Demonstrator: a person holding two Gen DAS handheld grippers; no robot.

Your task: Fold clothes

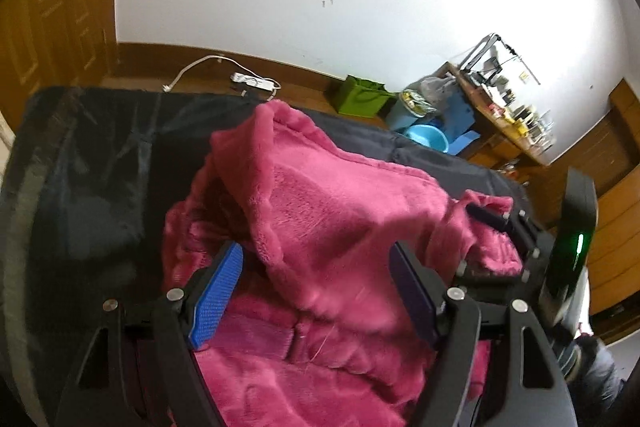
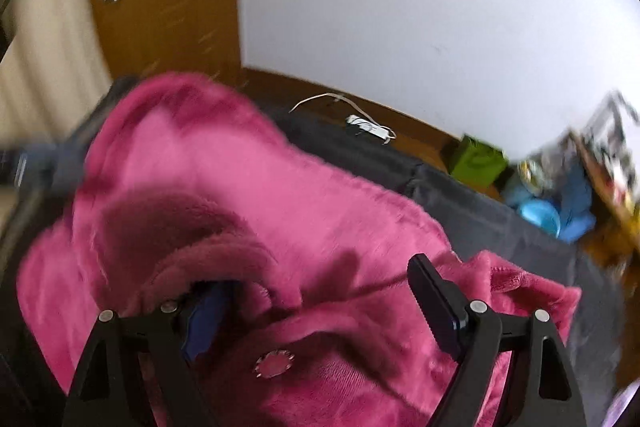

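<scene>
The work surface (image 1: 92, 163) is covered by a dark cloth, creased at the left side. Most of its middle is taken up by the pink fleece garment (image 1: 332, 211): plush, deep-pink pile, bunched in thick folds, not laid flat. A raised ridge of fabric is seen running from the near-left side toward the far-right side in the left wrist view; this is approx. the long axis, though the true outline can't be told from the bunching. A round pink button (image 2: 274, 363) is shown on the near part in the right wrist view, w/ a rolled hem arching above it.

The left gripper (image 1: 316, 291) is seen w/ fingers spread wide, blue pad (image 1: 216, 295) at one side, dark pad at the other, and fleece lying between them; nothing is clamped. The right gripper (image 2: 320, 311) is likewise held w/ fingers apart over the garment; its left finger is partly buried under a fold. The right wrist view is motion-blurred.

Behind the surface, on the wood floor: a green bag (image 1: 360, 97), a blue basin (image 1: 426, 137), a white power strip (image 1: 252, 81).
</scene>
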